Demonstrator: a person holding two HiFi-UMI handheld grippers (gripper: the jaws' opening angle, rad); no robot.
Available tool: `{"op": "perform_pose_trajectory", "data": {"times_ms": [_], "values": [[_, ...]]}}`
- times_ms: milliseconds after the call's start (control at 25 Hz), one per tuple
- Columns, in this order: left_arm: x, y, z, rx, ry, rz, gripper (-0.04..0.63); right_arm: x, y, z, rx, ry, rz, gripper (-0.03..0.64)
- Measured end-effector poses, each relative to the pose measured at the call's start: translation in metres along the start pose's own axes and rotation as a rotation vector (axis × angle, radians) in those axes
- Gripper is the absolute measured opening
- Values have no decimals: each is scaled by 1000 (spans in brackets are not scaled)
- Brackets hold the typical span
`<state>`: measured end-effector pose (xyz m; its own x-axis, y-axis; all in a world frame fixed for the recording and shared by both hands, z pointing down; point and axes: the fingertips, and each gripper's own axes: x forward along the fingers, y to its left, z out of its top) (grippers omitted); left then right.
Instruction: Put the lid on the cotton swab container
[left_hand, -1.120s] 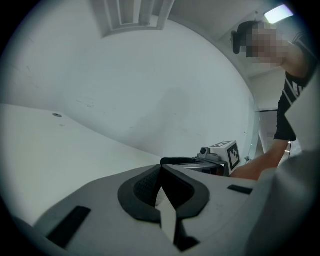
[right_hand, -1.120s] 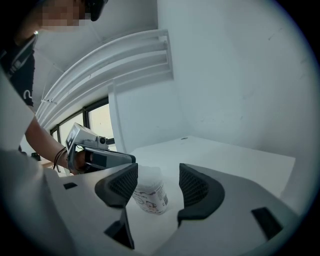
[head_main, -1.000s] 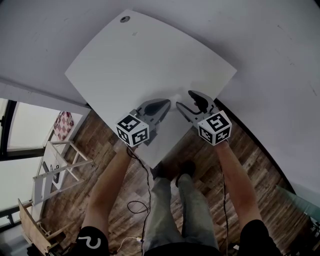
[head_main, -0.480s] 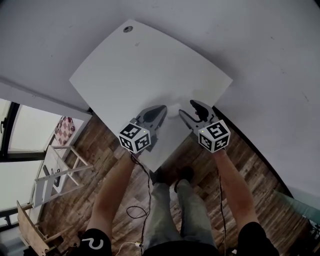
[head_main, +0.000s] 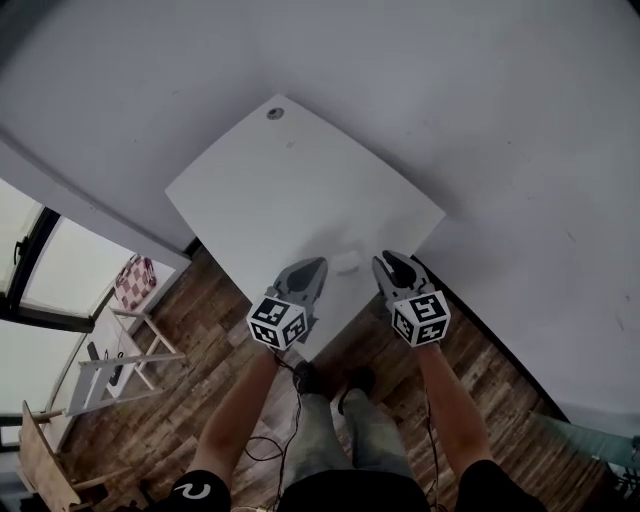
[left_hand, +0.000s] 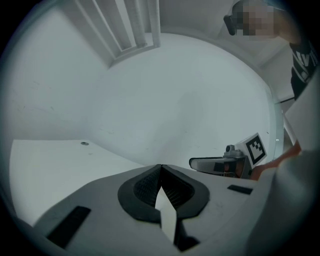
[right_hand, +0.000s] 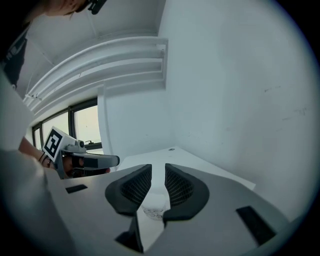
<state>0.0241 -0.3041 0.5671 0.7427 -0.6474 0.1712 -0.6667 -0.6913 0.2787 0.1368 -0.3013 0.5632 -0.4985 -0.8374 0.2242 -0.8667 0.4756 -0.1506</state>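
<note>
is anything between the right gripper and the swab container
Nothing visible. The container sits on the table in front of the right gripper, whose jaws have just been closing with nothing gripped between them. The left gripper is off to the side, jaws together.

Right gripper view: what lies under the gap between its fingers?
A small clear container on the white table, below the right gripper, whose fingers have just been closing with nothing between them. The fingers cover its sides; whether its lid is on cannot be seen.
</note>
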Motion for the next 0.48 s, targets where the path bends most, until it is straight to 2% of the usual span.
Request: {"op": "perform_pose_trajectory", "data": {"times_ms": [480], "values": [[-54, -37, 57, 41, -9, 89, 26, -63, 6, 57, 27, -12, -78, 12]]}}
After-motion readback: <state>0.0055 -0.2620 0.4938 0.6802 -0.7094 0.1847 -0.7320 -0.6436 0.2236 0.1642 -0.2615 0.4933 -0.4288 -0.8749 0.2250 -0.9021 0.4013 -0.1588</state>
